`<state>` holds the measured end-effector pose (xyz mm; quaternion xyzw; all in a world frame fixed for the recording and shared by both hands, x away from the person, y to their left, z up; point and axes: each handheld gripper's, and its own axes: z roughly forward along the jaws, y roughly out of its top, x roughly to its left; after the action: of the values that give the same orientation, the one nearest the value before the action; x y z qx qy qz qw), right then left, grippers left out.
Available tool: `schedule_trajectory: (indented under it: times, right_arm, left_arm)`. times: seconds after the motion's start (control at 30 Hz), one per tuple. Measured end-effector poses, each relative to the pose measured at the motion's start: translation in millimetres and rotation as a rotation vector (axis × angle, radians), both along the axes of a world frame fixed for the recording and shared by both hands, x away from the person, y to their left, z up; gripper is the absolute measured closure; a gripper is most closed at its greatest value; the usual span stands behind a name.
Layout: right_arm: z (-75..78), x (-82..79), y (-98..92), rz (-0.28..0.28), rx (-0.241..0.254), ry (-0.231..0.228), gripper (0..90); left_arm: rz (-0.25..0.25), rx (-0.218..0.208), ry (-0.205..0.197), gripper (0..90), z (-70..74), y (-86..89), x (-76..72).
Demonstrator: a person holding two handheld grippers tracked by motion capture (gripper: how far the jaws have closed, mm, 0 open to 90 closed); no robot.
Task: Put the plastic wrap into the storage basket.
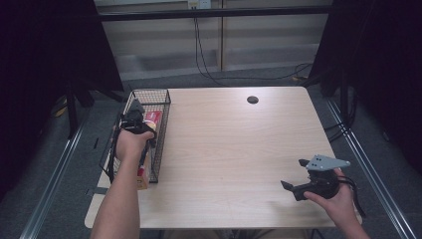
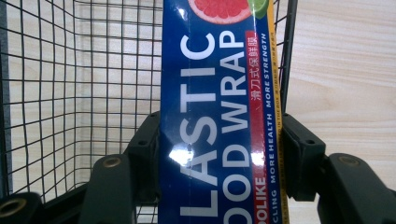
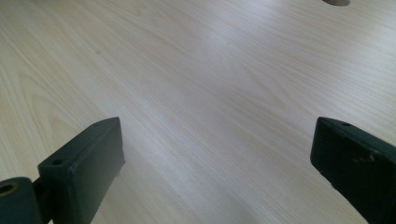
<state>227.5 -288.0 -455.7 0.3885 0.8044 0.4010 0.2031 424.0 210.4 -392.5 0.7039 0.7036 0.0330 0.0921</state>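
The left gripper point(image 1: 135, 121) reaches down into a black wire basket point(image 1: 163, 95) that stands along the left edge of the light wooden worktop point(image 1: 234, 144), and its fingers point(image 2: 144, 144) are clenched on a long blue box of plastic food wrap point(image 2: 219, 116). In the left gripper view the box runs up between the two black fingers, one pressed against each long side, with white lettering along its face, a red strip with small print near its right edge and a picture of cut grapefruit at its far end. The box lies lengthwise inside the basket, close to the wall that faces the middle of the worktop; the basket's mesh floor and far wall show to the left of it, and the wood shows through the wire. From the high view the box's red and orange parts point(image 1: 152, 118) appear inside the basket just past the left hand point(image 1: 130, 143). The right gripper point(image 1: 293, 186) is held well apart from the basket, low over the near right corner of the worktop, with its grey plate on top; its fingers point(image 3: 84, 163) stand wide and released, with only bare wood between them. A small dark round hole point(image 1: 253, 99) sits near the worktop's far edge.
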Motion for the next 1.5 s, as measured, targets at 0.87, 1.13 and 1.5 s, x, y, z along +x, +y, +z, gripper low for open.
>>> schedule_trajectory:
  times: [0.87, 1.13, 1.5]
  right_arm:
    - [0.6, -0.4, 1.8, 0.007, -0.006, 0.002, 2.7]
    - [0.3, -0.5, 3.2, 0.007, -0.004, 0.003, 2.7]
    - [0.6, -0.9, 3.8, 0.010, -0.008, 0.002, 2.7]
  left_arm:
    - [0.013, -0.011, -0.026, 39.4, -0.7, -0.6, -3.0]
    - [0.013, -0.054, -0.071, 31.3, 12.7, 1.9, -5.5]
    - [-0.037, -0.095, -0.095, 28.7, 20.5, 6.0, -10.4]
